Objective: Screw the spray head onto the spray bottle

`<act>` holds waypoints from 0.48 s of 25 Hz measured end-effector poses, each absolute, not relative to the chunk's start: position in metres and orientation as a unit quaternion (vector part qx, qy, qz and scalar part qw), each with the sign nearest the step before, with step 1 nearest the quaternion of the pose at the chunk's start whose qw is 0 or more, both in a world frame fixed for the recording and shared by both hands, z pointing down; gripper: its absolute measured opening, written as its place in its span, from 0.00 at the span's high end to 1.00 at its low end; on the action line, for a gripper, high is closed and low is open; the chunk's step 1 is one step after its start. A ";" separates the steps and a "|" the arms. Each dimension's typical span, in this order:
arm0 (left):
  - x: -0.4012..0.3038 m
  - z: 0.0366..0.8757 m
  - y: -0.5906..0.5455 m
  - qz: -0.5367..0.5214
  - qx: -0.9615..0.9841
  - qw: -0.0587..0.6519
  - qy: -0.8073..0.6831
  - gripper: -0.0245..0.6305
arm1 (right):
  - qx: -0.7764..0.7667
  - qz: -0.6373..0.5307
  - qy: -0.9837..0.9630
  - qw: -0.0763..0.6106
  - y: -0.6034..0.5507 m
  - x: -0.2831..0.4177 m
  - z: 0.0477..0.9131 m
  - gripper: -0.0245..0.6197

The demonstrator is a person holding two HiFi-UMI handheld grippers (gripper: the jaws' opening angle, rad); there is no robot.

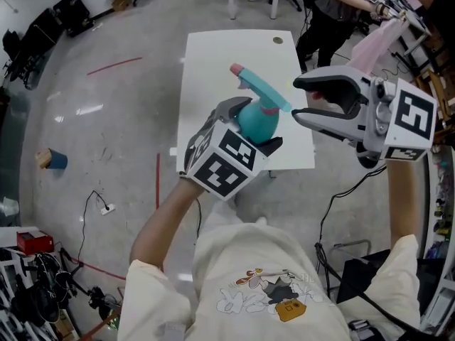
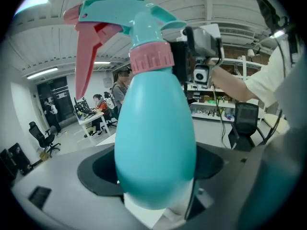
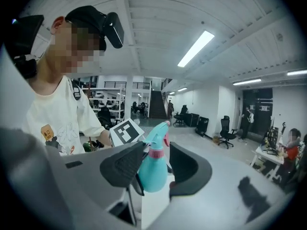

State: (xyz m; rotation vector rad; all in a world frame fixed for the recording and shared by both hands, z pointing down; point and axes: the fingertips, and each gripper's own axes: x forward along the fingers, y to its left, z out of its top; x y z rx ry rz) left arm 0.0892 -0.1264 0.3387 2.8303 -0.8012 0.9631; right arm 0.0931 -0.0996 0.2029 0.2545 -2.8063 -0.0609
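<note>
Spray bottle (image 2: 156, 143), teal: clamped in left gripper (image 1: 257, 124), white table (image 1: 206, 84) beneath it, spray head (image 2: 134, 18) seated on top; right gripper (image 1: 297, 99), jaws apart and empty, just beside it; tightening step, next probably gripping and twisting the head.

The spray head (image 1: 259, 91) sits atop the spray bottle (image 1: 259, 124) in the left gripper (image 1: 252, 127); the right gripper (image 1: 297, 99) lies rightward.

Cream short-sleeved T-shirt (image 1: 242, 261) with cartoon print; grey left gripper (image 1: 257, 125) and right gripper (image 1: 298, 99) bear black-and-white marker cubes (image 1: 227, 163)
</note>
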 end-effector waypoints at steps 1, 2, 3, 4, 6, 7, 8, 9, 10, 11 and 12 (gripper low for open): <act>0.085 0.345 -0.129 0.318 0.909 0.023 -0.267 0.33 | 0.091 -0.024 -0.979 0.179 -0.099 0.092 0.203 0.71; 0.082 0.350 -0.132 0.326 0.904 0.020 -0.275 0.33 | 0.091 -0.031 -0.975 0.200 -0.098 0.089 0.202 0.71; 0.079 0.356 -0.134 0.333 0.900 0.018 -0.280 0.33 | 0.090 -0.042 -0.970 0.224 -0.097 0.087 0.202 0.71; 0.077 0.361 -0.136 0.338 0.898 0.016 -0.282 0.33 | 0.085 -0.053 -0.963 0.249 -0.096 0.084 0.202 0.71; 0.078 0.370 -0.138 0.344 0.898 0.020 -0.275 0.33 | 0.070 -0.072 -0.947 0.304 -0.093 0.080 0.205 0.71; 0.081 0.374 -0.138 0.346 0.899 0.022 -0.269 0.33 | 0.066 -0.080 -0.936 0.335 -0.093 0.080 0.207 0.71; 0.084 0.378 -0.139 0.348 0.900 0.023 -0.263 0.33 | 0.064 -0.083 -0.925 0.366 -0.093 0.081 0.211 0.71; 0.087 0.381 -0.138 0.350 0.901 0.022 -0.256 0.33 | 0.062 -0.085 -0.914 0.391 -0.092 0.086 0.216 0.71; 0.089 0.384 -0.137 0.352 0.902 0.020 -0.248 0.33 | 0.055 -0.090 -0.906 0.411 -0.091 0.089 0.221 0.71; 0.091 0.388 -0.135 0.353 0.905 0.018 -0.237 0.33 | 0.044 -0.101 -0.898 0.427 -0.088 0.091 0.224 0.71; 0.093 0.391 -0.132 0.353 0.908 0.018 -0.224 0.33 | 0.031 -0.116 -0.890 0.440 -0.086 0.090 0.224 0.71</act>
